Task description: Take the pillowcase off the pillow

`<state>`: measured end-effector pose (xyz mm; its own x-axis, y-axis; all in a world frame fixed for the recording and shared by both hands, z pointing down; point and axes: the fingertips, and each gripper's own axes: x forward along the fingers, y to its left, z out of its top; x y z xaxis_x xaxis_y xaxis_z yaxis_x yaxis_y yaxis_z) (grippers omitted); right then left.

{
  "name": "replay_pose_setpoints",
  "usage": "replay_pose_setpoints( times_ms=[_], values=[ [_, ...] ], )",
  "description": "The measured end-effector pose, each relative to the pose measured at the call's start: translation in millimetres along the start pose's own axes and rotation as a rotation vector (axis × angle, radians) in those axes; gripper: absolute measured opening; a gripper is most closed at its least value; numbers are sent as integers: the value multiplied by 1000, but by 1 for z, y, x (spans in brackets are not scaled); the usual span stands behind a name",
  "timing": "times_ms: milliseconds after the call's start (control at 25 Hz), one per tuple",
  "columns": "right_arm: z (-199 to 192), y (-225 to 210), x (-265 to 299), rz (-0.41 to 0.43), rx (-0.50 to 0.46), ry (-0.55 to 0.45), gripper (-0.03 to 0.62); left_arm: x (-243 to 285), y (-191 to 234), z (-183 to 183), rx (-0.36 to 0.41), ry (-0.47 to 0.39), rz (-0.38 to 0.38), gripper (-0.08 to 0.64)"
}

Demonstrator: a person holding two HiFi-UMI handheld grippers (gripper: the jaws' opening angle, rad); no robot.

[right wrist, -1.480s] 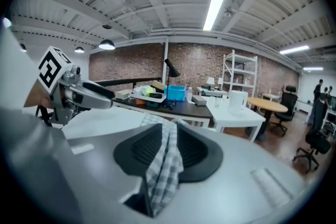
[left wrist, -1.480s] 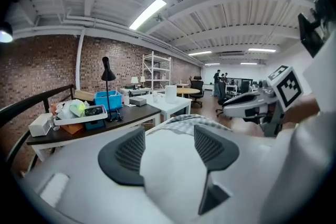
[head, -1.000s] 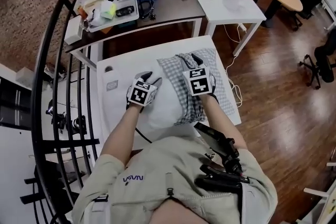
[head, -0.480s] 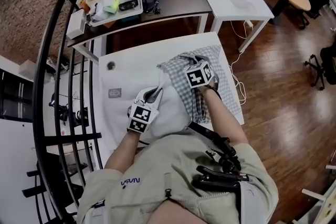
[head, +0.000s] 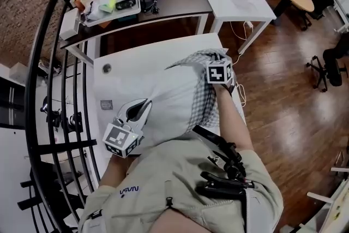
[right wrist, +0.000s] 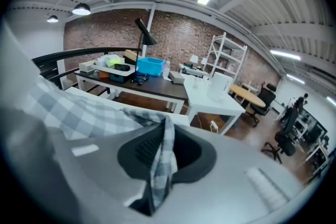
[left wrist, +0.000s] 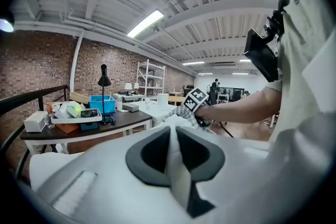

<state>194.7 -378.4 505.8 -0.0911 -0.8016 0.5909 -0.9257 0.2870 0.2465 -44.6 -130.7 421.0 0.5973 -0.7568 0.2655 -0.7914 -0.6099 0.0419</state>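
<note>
In the middle of the head view, the white bench [head: 122, 65] is carrying the bedding, with a dark bench [head: 174, 5] standing just beyond it toward the top of the frame. The white pillow [head: 163, 103] is lying across the white bench, reaching from frame centre down toward your body. The checked pillowcase [head: 203, 101] is sitting bunched on the pillow's right-hand end only, leaving most of the pillow bare. At lower left you are holding the left gripper [head: 143, 107]. Its fingers [left wrist: 152, 152] have just been closing and are pinching a fold of the pillow's white cloth between them. Right of centre you are holding the right gripper [right wrist: 163, 136] at the pillowcase's upper right corner. Its fingers [right wrist: 143, 150] have just been closing too and are pinching a strip of the checked cloth, which is hanging down between them.
</note>
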Motion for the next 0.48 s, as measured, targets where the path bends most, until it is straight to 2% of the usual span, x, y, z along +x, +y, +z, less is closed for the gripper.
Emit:
replay_pose_setpoints(
  times_ms=[200,280,360,480],
  values=[
    [-43,-21,10,-59,96,103,25,5,23,-17,-46,24,15,32],
    [-42,-16,13,-29,79,93,26,21,37,-30,-65,49,25,34],
    [-43,-8,15,2,67,91,34,40,47,-37,-40,75,33,39],
    [-45,1,6,41,92,76,90,60,48,-44,5,109,30,73]
  ],
)
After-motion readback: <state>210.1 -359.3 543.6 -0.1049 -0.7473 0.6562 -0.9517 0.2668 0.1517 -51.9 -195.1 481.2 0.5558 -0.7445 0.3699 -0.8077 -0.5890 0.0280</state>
